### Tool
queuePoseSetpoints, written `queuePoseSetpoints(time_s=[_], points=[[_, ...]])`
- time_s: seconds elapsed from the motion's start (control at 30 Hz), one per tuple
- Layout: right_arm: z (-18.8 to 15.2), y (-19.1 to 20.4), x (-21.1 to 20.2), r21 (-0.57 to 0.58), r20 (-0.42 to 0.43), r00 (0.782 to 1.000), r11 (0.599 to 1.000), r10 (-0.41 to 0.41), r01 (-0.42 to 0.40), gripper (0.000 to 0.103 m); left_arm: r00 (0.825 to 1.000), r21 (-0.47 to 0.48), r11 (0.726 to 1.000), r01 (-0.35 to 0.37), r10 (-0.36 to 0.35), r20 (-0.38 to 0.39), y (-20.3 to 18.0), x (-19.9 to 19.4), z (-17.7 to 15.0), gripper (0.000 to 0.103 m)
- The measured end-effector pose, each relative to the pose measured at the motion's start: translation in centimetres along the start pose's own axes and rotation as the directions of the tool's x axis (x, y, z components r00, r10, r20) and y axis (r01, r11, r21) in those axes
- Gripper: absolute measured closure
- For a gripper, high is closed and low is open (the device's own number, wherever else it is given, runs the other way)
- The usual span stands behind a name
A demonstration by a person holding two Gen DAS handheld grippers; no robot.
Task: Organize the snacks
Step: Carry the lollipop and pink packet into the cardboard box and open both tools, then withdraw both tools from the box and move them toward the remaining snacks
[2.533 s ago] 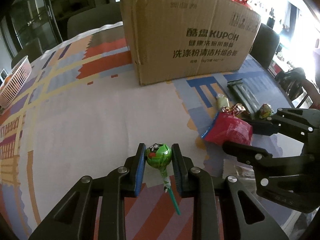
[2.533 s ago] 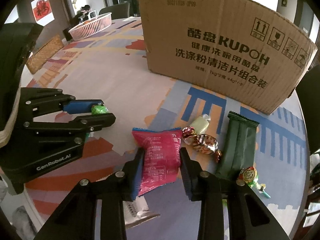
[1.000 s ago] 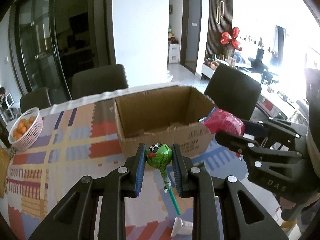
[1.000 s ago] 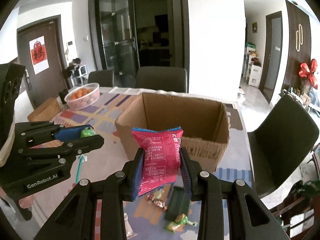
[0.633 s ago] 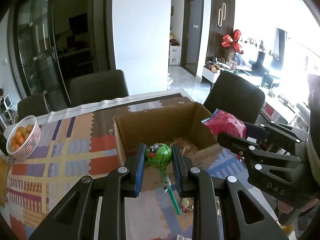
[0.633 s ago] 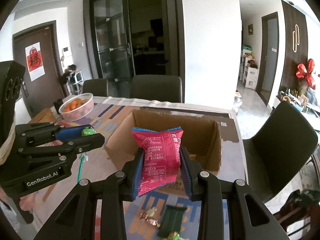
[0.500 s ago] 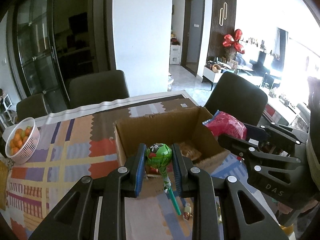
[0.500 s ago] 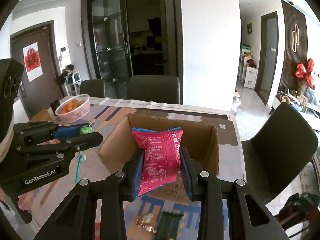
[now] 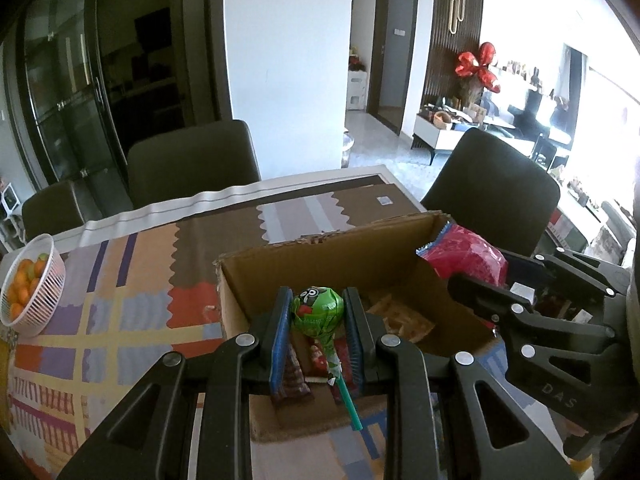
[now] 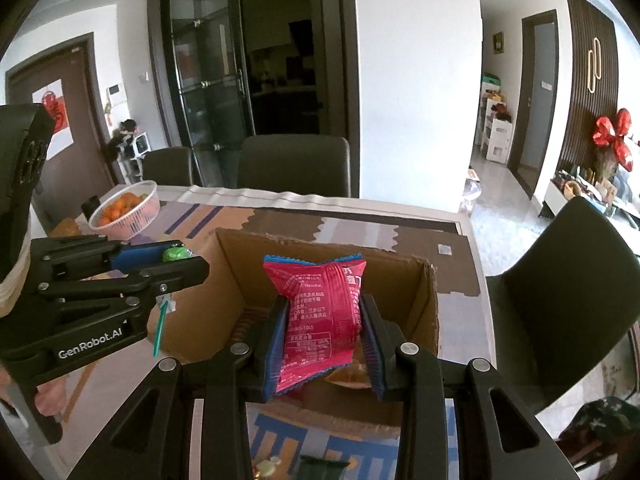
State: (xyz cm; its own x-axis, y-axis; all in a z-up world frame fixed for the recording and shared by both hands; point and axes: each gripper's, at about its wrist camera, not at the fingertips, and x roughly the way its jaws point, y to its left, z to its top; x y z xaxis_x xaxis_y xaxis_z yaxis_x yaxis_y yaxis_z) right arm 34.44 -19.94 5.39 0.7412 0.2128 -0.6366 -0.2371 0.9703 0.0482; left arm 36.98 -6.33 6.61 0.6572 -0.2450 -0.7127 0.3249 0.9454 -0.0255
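Observation:
My left gripper (image 9: 318,316) is shut on a green lollipop (image 9: 318,311) with a teal stick, held above the near edge of the open cardboard box (image 9: 328,252). It also shows in the right wrist view (image 10: 174,254). My right gripper (image 10: 322,324) is shut on a red snack bag (image 10: 320,312), held over the open box (image 10: 428,312). The red bag also shows in the left wrist view (image 9: 464,256), over the box's right side. Several wrapped snacks (image 9: 404,316) lie on the box floor.
A white basket of oranges (image 9: 32,284) stands at the table's left edge, also in the right wrist view (image 10: 126,210). Dark chairs (image 9: 192,160) stand behind and to the right of the table. Loose snacks (image 10: 320,470) lie on the patterned tablecloth in front of the box.
Both grippers have risen from the table with their snacks and moved forward over the box. The box interior has come into view from above.

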Motion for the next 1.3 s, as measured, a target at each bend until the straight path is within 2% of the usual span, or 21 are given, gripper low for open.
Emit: queuePoseSetpoints(time_s=[0.1,0.13,0.17,0.2,0.37,0.73,1.0,1.3], points=[[-0.2,0.0,0.9,-0.001,-0.013,1.000,1.000,-0.005,0.005,0.067,1.000,0.017,1.000,-0.020,0.020,-0.005,-0.2,0.8,-0.1,0.071],[-0.3,-0.1,1.1,0.000,-0.013,1.000,1.000,-0.010,0.010,0.065,1.000,0.021,0.999,-0.027,0.027,-0.004,-0.1,0.8,-0.2,0.059],[-0.4,-0.2,1.2,0.000,-0.012,1.000,1.000,-0.013,0.013,0.057,0.999,0.020,0.999,-0.038,0.038,0.003,-0.2,0.7,-0.4,0.049],[-0.5,-0.2,1.2,0.002,-0.014,1.000,1.000,-0.020,0.020,0.049,0.999,0.017,0.999,-0.047,0.047,0.014,-0.2,0.4,-0.6,0.047],[-1.3,0.0,0.1,-0.002,-0.001,0.999,0.999,-0.043,0.043,0.046,0.996,0.027,0.996,-0.081,0.080,0.045,-0.5,-1.7,-1.7,0.043],[-4.2,1.9,-6.4,-0.024,0.070,0.996,0.998,-0.051,0.053,0.046,0.990,0.035,0.996,-0.080,0.075,0.115,-2.4,-8.2,-6.0,0.033],[-6.9,3.1,-10.0,-0.028,0.093,0.994,0.998,-0.062,0.065,0.046,0.992,0.030,0.997,-0.065,0.062,0.106,-3.5,-11.0,-9.4,0.030],[-10.6,4.2,-11.4,-0.033,0.062,0.996,0.997,-0.068,0.070,0.046,0.995,0.035,0.998,-0.060,0.057,0.081,-4.5,-12.3,-13.9,0.028]])
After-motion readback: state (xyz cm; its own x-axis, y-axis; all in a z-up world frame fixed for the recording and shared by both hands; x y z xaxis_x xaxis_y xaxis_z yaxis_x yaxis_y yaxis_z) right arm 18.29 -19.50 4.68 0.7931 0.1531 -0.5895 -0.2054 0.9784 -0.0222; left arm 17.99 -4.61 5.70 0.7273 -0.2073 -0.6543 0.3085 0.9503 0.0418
